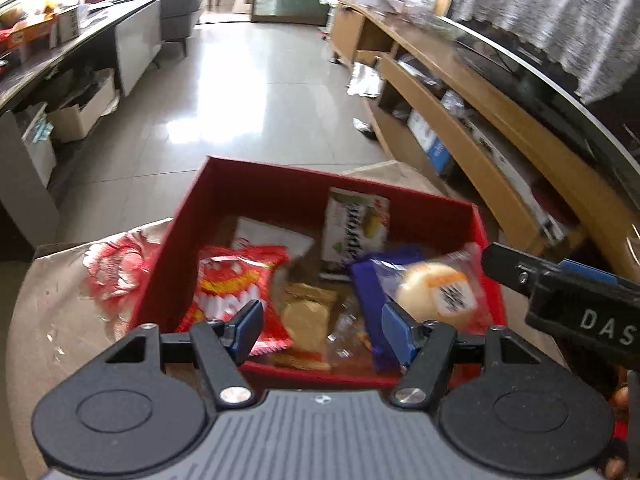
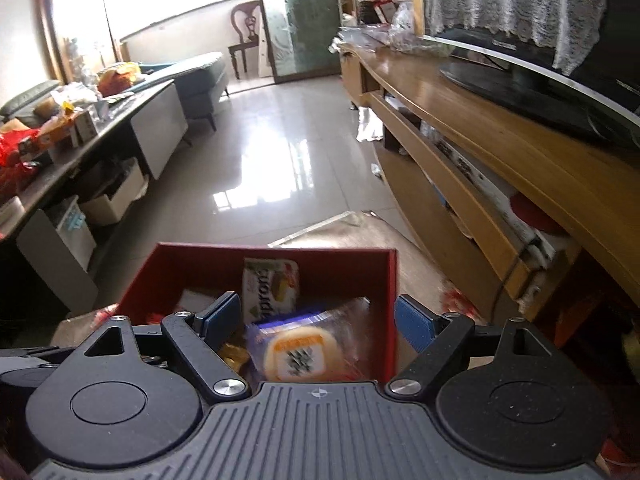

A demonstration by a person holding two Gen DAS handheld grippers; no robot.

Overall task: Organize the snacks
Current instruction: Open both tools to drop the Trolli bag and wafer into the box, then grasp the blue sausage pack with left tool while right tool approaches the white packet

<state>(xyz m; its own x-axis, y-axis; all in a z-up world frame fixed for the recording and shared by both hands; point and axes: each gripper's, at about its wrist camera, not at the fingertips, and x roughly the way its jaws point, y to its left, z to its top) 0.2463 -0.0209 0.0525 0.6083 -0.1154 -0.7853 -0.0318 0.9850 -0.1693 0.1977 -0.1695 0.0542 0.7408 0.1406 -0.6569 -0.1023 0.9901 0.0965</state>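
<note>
wrapped bun in red box, between the spread right jaws, untouched

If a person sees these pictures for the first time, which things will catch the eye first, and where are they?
The red box in the middle, on a patterned cloth, draws the eye first. Inside it lie a red snack bag on the left, a green-and-white packet standing against the far wall, and a round bun in clear wrap on the right. The left gripper and the right gripper both hover open over the box.
</note>
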